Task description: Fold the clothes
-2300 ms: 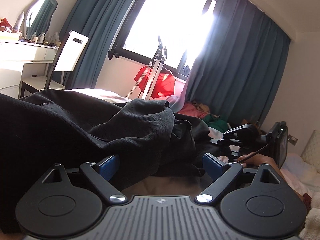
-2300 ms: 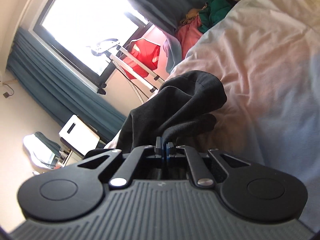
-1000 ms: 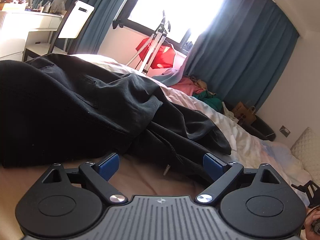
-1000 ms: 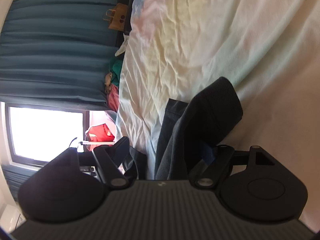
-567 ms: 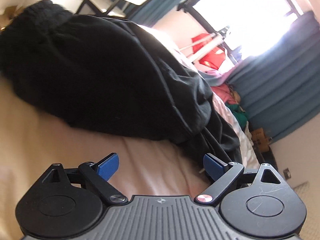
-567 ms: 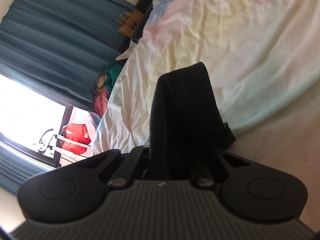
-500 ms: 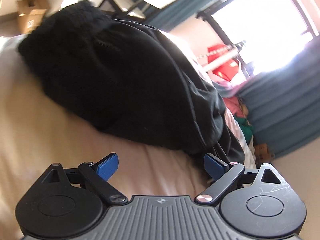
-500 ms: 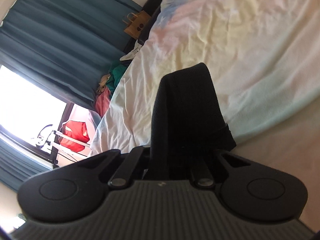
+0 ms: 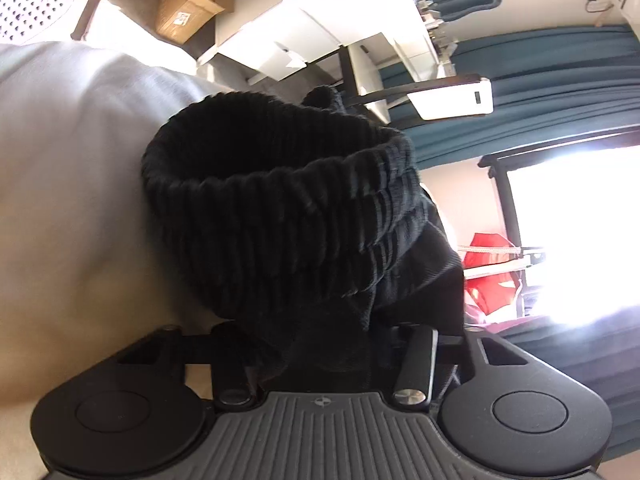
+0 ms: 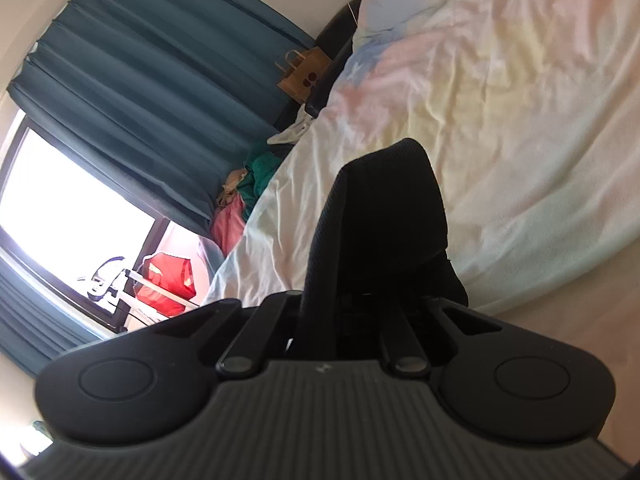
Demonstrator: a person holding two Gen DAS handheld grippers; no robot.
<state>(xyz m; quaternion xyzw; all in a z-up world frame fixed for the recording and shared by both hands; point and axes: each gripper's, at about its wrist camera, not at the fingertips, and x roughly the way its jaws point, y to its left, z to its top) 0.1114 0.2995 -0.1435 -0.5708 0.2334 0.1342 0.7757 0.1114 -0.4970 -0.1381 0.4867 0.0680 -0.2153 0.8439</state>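
Both my grippers, left [image 9: 320, 340] and right [image 10: 352, 312], clamp the black garment [image 9: 288, 208] above the bed [image 10: 500, 120]; lifting evenly should keep edges aligned.

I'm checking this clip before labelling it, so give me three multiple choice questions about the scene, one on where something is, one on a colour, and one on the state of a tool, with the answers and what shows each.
1. Where does the brown paper bag stand?
A. on the bed
B. beside the bed, against the teal curtains
C. on the windowsill

2. What colour is the garment with the ribbed waistband?
A. black
B. red
C. white

3. What state is the left tool in?
A. wide open and empty
B. shut on the garment
C. out of view

Answers:
1 B, the right wrist view shows the bag at the bed's edge with the curtains right behind it.
2 A, the ribbed band and cloth below it are black in the left wrist view.
3 B, the black cloth runs down between the closed-in fingers there.
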